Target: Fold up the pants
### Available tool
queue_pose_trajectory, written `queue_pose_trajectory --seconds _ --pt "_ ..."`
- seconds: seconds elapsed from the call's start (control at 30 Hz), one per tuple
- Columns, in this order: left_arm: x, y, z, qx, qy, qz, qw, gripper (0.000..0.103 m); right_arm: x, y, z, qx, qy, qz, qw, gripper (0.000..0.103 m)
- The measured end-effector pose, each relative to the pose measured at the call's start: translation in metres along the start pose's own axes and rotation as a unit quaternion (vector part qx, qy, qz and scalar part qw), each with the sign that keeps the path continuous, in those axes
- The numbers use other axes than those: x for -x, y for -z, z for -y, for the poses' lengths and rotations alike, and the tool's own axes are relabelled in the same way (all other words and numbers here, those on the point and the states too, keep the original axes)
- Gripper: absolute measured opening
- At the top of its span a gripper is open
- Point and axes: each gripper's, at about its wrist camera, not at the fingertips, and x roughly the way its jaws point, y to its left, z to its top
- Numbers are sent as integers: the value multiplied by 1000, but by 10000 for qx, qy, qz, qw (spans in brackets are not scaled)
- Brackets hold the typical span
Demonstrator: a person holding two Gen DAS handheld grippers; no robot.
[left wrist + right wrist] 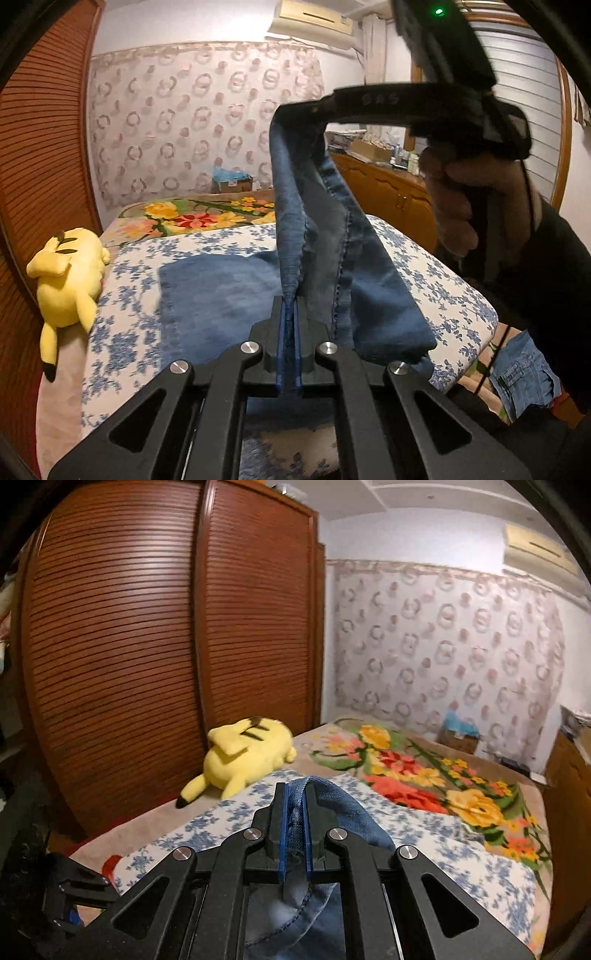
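A louvred wooden wardrobe (166, 646) flanks the bed (424, 775) — patterned fabric (207, 118) covers the far wall. An air conditioner (314, 22) hangs above; wooden cabinets (388, 188) line one side.

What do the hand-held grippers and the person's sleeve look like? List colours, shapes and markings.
Left hand-held gripper: black angular linkage with cut-outs, silver round pivot bolts, blue pads. Right hand-held gripper: same build; its black body shows a green light. The sleeve is black, with a thin dark cable beside it.
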Motion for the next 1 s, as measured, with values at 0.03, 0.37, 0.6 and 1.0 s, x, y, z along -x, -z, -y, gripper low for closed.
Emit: queue_pose_trajectory --seconds 0.03,0.37,0.6,1.0 --pt "3 1 -5 32 -43 4 10000 4 -7 -1 1 34 -81 -60 9999 6" --pt "-9 24 -47 330 -410 -361 9980 4 -92 16 9 30 -263 -1220 9922 9" --pt "-20 39 -57 465 -565 -606 9955 5 -101 22 19 133 -267 -1438 9892 41" --pt "-27 39 -40 342 -330 -624 9969 51 -84 53 33 -313 0 -1465 9887 41"
